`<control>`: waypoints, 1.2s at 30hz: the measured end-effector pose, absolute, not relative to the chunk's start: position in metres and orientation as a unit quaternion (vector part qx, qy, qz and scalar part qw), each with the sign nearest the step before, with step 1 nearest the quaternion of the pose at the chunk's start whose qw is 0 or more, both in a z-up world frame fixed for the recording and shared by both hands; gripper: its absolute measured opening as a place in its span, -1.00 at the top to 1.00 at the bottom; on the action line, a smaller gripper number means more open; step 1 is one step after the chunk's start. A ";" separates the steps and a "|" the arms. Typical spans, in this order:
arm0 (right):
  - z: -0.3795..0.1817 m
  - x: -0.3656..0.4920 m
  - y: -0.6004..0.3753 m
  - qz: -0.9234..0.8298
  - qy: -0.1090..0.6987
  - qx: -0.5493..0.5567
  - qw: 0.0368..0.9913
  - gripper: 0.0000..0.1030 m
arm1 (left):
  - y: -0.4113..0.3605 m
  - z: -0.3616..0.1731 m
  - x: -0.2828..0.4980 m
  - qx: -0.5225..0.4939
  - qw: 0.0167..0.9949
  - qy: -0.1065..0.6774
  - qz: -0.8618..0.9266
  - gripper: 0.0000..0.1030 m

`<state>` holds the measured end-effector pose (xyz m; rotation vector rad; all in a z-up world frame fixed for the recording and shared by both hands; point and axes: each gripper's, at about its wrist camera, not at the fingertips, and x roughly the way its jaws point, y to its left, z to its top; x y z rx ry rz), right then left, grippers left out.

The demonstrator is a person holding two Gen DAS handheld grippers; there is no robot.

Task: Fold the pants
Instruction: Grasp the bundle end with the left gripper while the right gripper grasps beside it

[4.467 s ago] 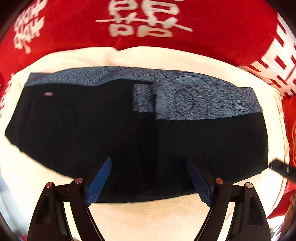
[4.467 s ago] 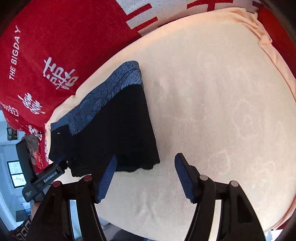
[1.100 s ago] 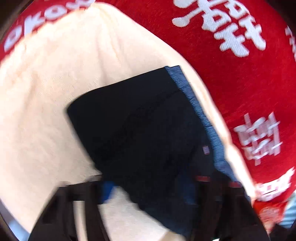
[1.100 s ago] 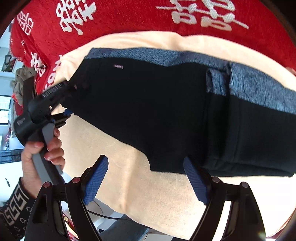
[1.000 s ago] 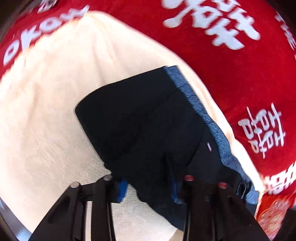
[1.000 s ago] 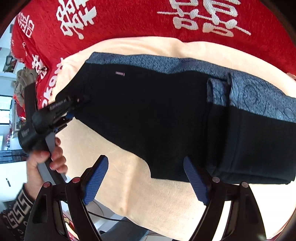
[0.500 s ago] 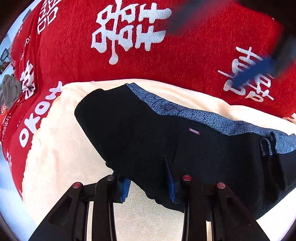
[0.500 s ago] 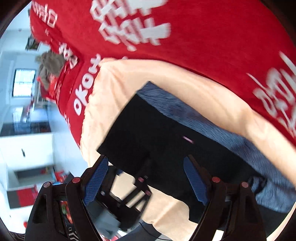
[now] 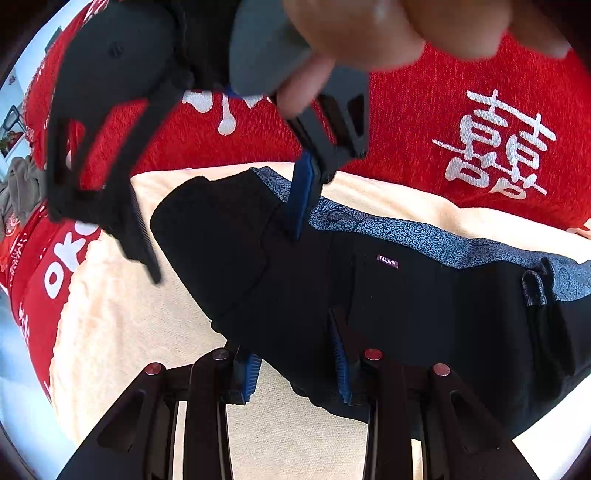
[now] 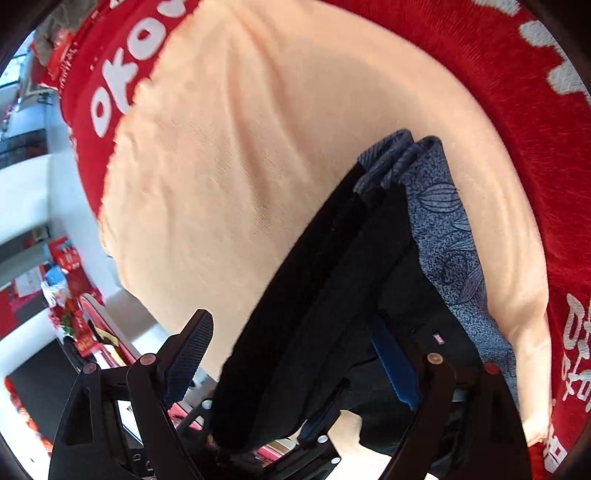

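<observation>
Black pants (image 9: pixel 424 306) with a blue patterned waistband (image 9: pixel 406 232) lie partly folded on a cream towel (image 9: pixel 122 332). My left gripper (image 9: pixel 295 365) is shut on the pants' near edge. My right gripper (image 9: pixel 221 236) comes down from above at the pants' left end; its jaws stand wide apart, one blue pad touching the cloth near the waistband. In the right wrist view the pants (image 10: pixel 332 295) run up between the open jaws of the right gripper (image 10: pixel 291 354), and the waistband (image 10: pixel 443 221) is on the right.
A red blanket with white characters (image 9: pixel 480 122) surrounds the towel (image 10: pixel 240 147). A room with red decorations (image 10: pixel 62 314) shows beyond the bed's edge at left. A hand (image 9: pixel 369 29) holds the right gripper's handle overhead.
The right gripper has swung across from the pants' middle to their left end, above the left gripper. The left gripper closed on the near edge and has stayed there.
</observation>
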<state>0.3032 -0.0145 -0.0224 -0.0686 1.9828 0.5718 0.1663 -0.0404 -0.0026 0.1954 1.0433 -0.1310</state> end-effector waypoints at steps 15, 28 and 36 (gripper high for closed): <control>0.086 0.248 -0.197 0.273 0.687 0.232 0.633 0.61 | -0.107 0.080 0.139 0.105 0.873 0.447 -0.166 0.33; 0.117 0.110 -0.397 0.224 0.555 0.414 0.686 0.56 | -0.261 0.116 0.063 0.190 0.840 0.411 -0.298 0.33; 0.060 0.028 -0.506 0.157 0.527 0.486 0.680 0.55 | -0.356 0.078 0.014 0.271 0.796 0.410 -0.354 0.33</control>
